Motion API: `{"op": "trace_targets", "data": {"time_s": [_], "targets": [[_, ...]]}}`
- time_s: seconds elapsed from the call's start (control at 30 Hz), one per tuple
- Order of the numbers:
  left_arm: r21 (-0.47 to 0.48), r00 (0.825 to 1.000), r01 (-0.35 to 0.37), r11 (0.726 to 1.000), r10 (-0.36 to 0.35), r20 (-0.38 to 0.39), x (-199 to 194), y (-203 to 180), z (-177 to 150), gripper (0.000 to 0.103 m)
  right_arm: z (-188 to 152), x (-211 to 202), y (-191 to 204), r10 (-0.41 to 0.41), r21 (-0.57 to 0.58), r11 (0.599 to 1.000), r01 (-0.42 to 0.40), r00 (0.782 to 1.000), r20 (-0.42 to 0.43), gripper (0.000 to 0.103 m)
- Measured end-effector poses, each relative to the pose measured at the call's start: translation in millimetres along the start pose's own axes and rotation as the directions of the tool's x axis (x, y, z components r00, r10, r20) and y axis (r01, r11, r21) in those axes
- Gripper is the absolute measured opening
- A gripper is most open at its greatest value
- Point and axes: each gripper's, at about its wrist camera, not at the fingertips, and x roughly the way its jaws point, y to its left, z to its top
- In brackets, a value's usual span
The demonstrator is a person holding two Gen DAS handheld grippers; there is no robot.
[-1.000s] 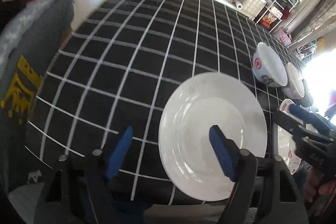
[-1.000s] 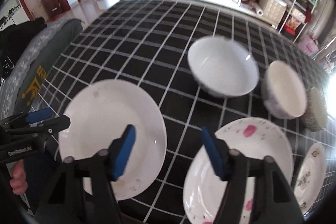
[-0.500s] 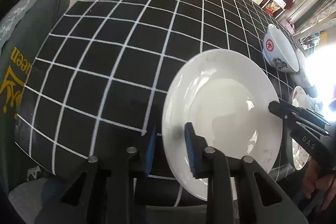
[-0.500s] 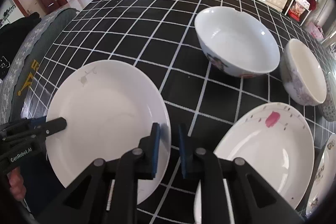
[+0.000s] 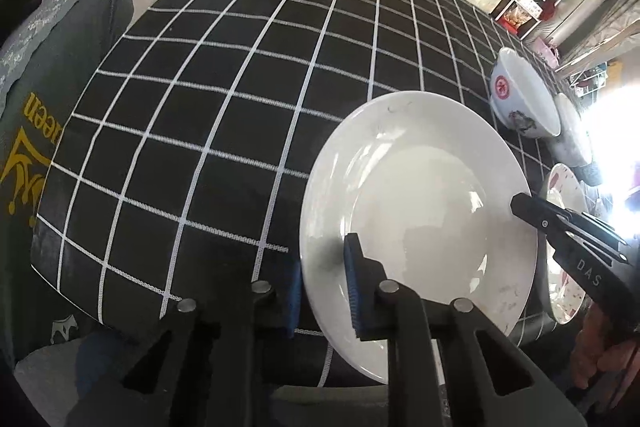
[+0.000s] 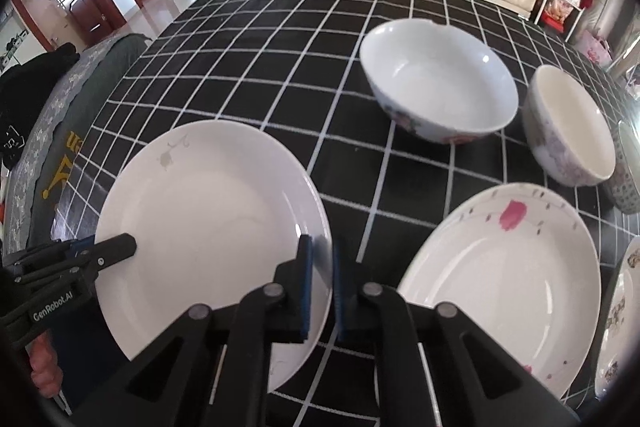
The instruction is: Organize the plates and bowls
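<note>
A plain white plate (image 5: 420, 211) (image 6: 208, 219) is held by both grippers near the table's front edge, tilted a little. My left gripper (image 5: 324, 287) is shut on its left rim; it shows as a black tip in the right wrist view (image 6: 116, 247). My right gripper (image 6: 320, 279) is shut on its right rim; it shows in the left wrist view (image 5: 524, 207). A flowered plate (image 6: 508, 275) lies to the right. A large white bowl (image 6: 440, 83) and a smaller bowl (image 6: 568, 123) stand behind it.
The table has a black cloth with a white grid (image 5: 240, 87). A third bowl (image 6: 630, 167) and a patterned plate (image 6: 618, 323) sit at the right edge. A grey chair back with yellow print (image 5: 36, 131) stands left of the table.
Both grippers went from open to shut on the white plate's opposite rims. The plate has since come up off the cloth and tilted slightly.
</note>
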Motion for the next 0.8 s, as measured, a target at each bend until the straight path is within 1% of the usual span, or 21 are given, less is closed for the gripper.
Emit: {"op": "trace_targets", "data": {"time_s": [0.17,0.37,0.53,0.57,0.6,0.67,0.7,0.8], "targets": [[-0.004,1.000,-0.005,1.000,0.005,0.006,3,-1,6,0.017,10,9,-1,0.011,0.004,1.000,-0.011,1.000,-0.011,0.013],[-0.012,1.000,-0.011,1.000,0.011,-0.007,12,-1,9,0.017,10,20,-4,0.018,0.024,1.000,-0.017,0.999,-0.035,0.013],[-0.021,1.000,-0.018,1.000,0.018,-0.007,14,1,8,0.017,9,18,-3,0.030,0.008,1.000,-0.030,0.999,-0.029,0.013],[-0.031,1.000,-0.015,0.999,0.014,-0.012,14,3,8,0.017,9,15,-5,0.037,0.013,0.999,-0.037,0.999,-0.029,0.013],[-0.033,0.999,-0.033,0.999,0.033,-0.007,11,4,8,0.017,9,7,-10,0.050,0.027,0.998,-0.050,0.999,-0.012,0.013],[-0.024,0.996,-0.081,0.996,0.081,0.026,-1,4,7,0.017,7,-5,-17,0.055,0.031,0.998,-0.056,0.998,0.013,0.013],[-0.027,0.996,-0.081,0.996,0.082,0.038,-7,4,7,0.017,4,-13,-22,0.048,0.033,0.998,-0.049,0.998,0.030,0.013],[-0.025,0.997,-0.041,0.999,0.043,0.071,-27,-2,7,0.017,-8,-32,-39,0.046,0.059,0.997,-0.049,0.997,0.056,0.013]]}}
